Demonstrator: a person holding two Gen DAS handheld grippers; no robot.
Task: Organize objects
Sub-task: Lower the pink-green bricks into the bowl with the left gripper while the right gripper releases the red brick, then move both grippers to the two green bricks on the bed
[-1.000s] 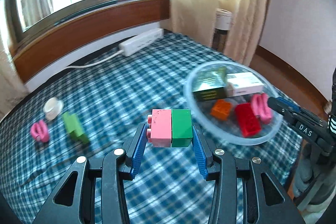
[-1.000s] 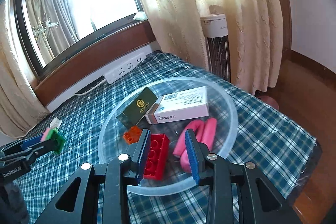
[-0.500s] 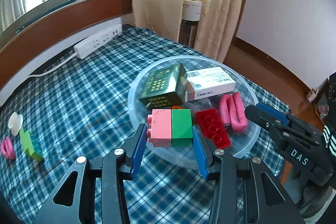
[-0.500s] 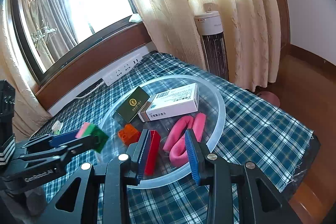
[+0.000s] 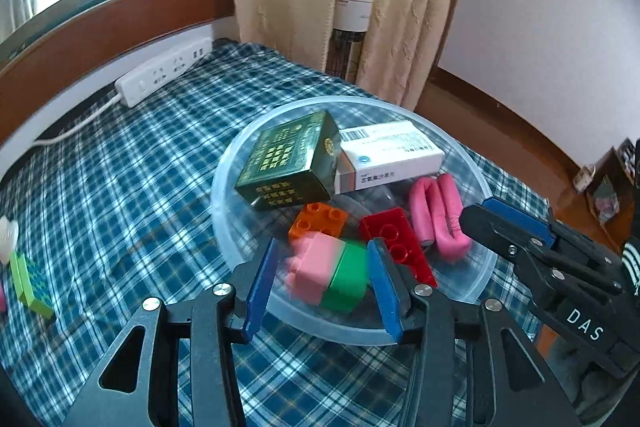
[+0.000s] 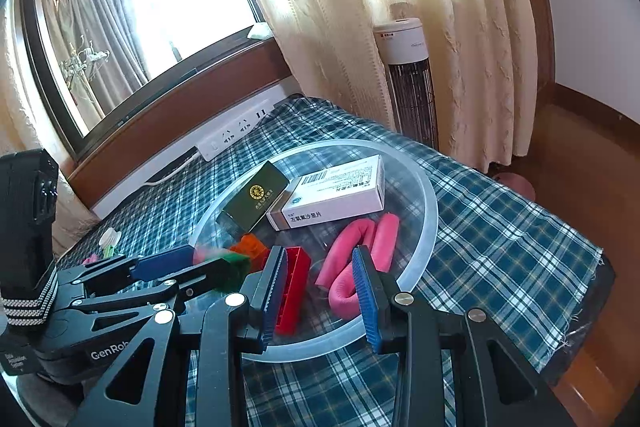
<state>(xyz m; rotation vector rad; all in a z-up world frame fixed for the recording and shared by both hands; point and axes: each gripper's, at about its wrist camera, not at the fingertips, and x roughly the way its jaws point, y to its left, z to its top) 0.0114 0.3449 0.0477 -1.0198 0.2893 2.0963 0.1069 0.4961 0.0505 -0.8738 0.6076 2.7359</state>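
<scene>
A joined pink-and-green brick (image 5: 328, 271) is blurred and tilted between the fingers of my left gripper (image 5: 323, 242), whose jaws are opening; a gap shows beside the left pad. It hangs over the near side of a clear plastic bowl (image 5: 224, 187). In the bowl lie a dark green box (image 5: 288, 163), a white medicine box (image 5: 392, 151), an orange brick (image 5: 318, 221), a red brick (image 5: 396, 243) and a pink loop (image 5: 436, 215). My right gripper (image 6: 319, 250) stands open over the bowl's near rim (image 6: 432, 211), nothing between its pads, the red brick (image 6: 294, 291) beside its left finger.
A light-green brick (image 5: 30, 283) and a small white object (image 5: 6, 235) lie on the checked cloth at far left. A white power strip (image 5: 160, 79) sits at the back by the window. The table edge (image 6: 592, 267) drops off at right, near a tower fan (image 6: 408, 75).
My left gripper carried the pink-and-green brick rightward and down over the bowl; its jaws have widened and the brick has tipped loose. The right gripper stays where it was.
</scene>
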